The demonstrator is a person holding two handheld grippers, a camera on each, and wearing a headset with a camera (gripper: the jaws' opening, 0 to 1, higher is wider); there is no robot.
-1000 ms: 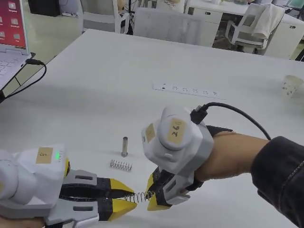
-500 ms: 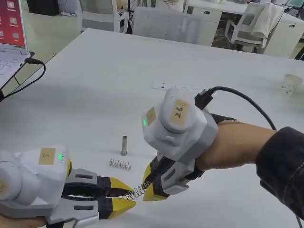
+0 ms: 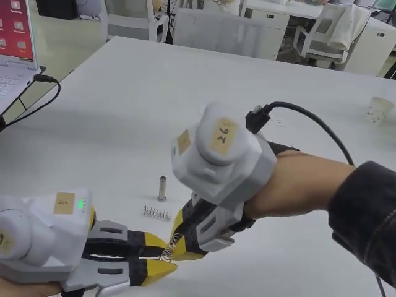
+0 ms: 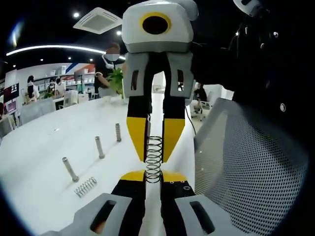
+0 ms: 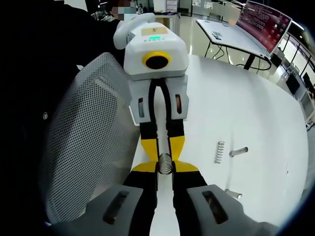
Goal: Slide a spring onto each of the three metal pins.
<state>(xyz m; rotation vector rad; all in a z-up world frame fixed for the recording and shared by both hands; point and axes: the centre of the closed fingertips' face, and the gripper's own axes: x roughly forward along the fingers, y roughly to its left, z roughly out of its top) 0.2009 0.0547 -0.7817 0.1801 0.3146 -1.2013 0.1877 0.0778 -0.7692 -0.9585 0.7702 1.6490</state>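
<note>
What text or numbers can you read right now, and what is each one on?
"26": handwritten on the tan sticker atop the right gripper.
Too small to read: the mark on the pale sticker on the left gripper.
Blurred: the printed label on the left gripper's top, in the right gripper view.
Too small to read: the icons on the laptop screen.
No text: the spring clamped by both grippers.

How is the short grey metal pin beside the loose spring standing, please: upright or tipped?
Upright: the short grey metal pin stands on end on the white table; the coil spring lies flat nearby.
</note>
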